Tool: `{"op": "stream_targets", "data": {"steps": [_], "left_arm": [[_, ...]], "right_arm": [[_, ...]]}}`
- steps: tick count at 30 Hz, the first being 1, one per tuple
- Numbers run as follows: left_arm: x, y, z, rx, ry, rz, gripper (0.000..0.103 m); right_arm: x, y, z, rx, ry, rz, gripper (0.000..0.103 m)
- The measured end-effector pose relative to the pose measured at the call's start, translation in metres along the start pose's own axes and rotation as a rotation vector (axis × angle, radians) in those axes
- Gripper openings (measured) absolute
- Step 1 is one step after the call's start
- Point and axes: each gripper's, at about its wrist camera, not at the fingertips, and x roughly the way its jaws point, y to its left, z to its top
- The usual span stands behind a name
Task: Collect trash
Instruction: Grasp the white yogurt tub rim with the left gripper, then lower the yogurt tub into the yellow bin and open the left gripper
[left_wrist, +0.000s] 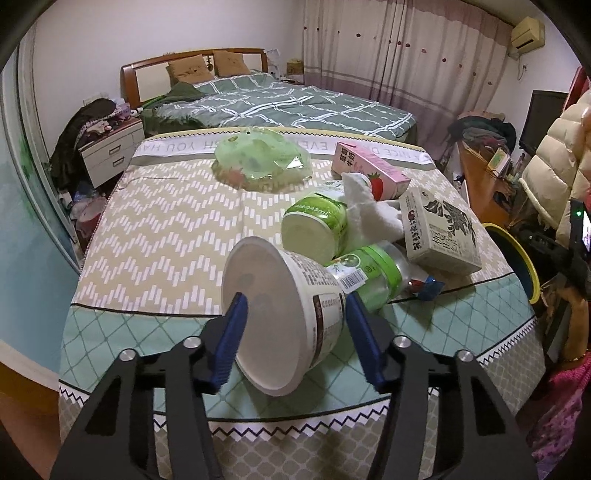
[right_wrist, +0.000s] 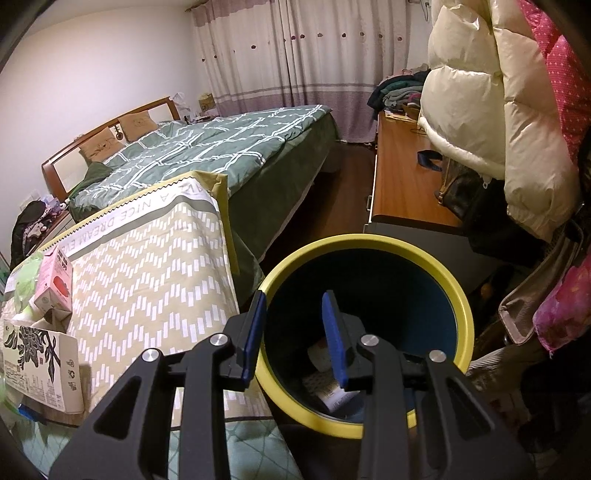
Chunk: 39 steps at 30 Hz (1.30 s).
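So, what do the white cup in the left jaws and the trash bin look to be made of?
White cup: probably coated paper or thin plastic; matte wall printed with text and barcode. Trash bin: likely plastic; smooth yellow rim, dark blue inside.

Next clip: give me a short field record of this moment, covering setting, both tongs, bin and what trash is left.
setting: bedroom, table with patterned cloth
left tongs: closed on tipped white cup
right tongs: empty, open, over bin
bin: yellow rim, some trash inside
left on table: green cup, pink carton, black-and-white carton, green bag
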Motion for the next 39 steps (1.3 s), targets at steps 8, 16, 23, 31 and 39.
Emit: {"op": "stream_targets", "data": {"steps": [8, 16, 23, 31, 39], "left_arm": [[-0.001, -0.002, -0.002, 0.009, 0.008, -0.027, 0.022], [-0.01, -0.01, -0.001, 0.05, -0.032, -0.011, 0.006], [-0.029, -0.033, 0.015, 0.124, -0.085, -0.028, 0.006], [-0.04, -0.097, 0.055, 0.257, -0.164, -0.121, 0.006], [-0.001, -0.211, 0.093, 0.413, -0.115, -0.31, 0.006]], "right_arm": [[0.0, 0.0, 0.0, -0.002, 0.0, 0.002, 0.03], [-0.002, 0.001, 0.001, -0.005, -0.008, 0.005, 0.03], [-0.015, -0.003, 0.0, -0.008, -0.054, 0.01, 0.03], [-0.051, -0.027, 0.002, -0.006, -0.142, -0.035, 0.03], [-0.084, -0.066, -0.014, 0.017, -0.191, -0.069, 0.03]]}}
